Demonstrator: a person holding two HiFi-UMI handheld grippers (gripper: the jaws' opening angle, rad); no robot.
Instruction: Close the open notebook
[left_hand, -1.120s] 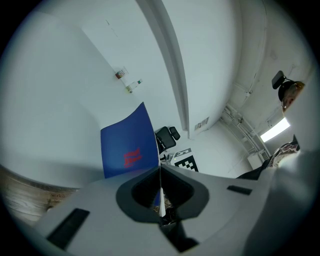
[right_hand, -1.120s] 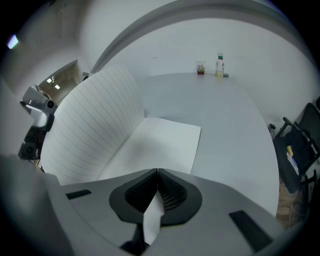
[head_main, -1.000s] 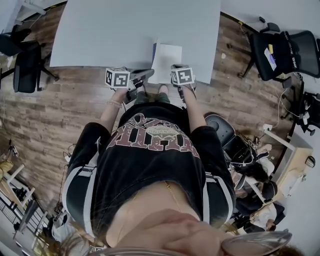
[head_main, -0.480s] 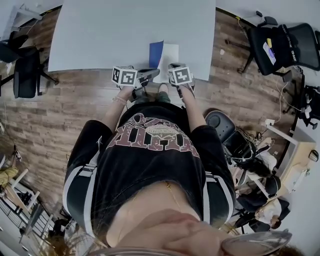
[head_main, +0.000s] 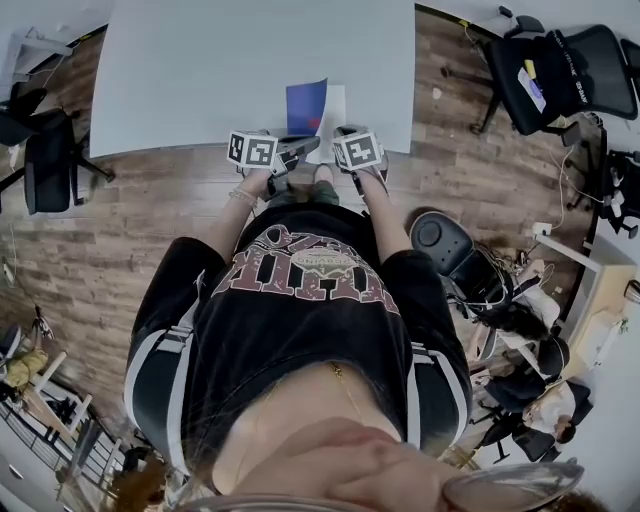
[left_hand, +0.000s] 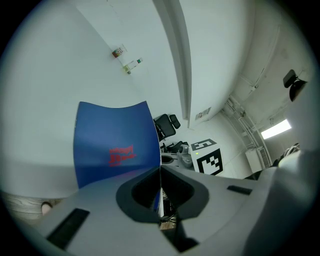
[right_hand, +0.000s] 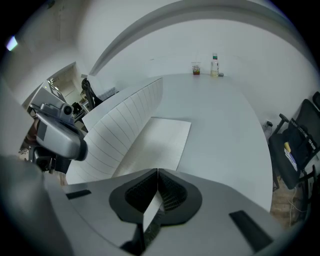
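The notebook (head_main: 333, 110) lies at the table's near edge, half open. Its blue cover (head_main: 306, 106) stands raised on the left, bowed over the white right page. My left gripper (head_main: 300, 143) is shut on the cover's near edge; in the left gripper view the blue cover (left_hand: 114, 145) with red print rises from between the closed jaws of the left gripper (left_hand: 160, 172). My right gripper (head_main: 338, 133) is shut on the near edge of the right page (right_hand: 160, 142). The lined inner leaf (right_hand: 117, 132) curves up to the left of the right gripper (right_hand: 158, 172).
The grey table (head_main: 200, 70) stretches away behind the notebook. A bottle (right_hand: 215, 65) and a small cup (right_hand: 195, 68) stand at its far edge. Office chairs (head_main: 560, 75) stand to the right on the wooden floor, another chair (head_main: 50, 140) to the left.
The left gripper has carried the cover up and to the right. Only a thin blue edge showed before; now the cover's whole blue outside faces up. The right gripper has stayed put.
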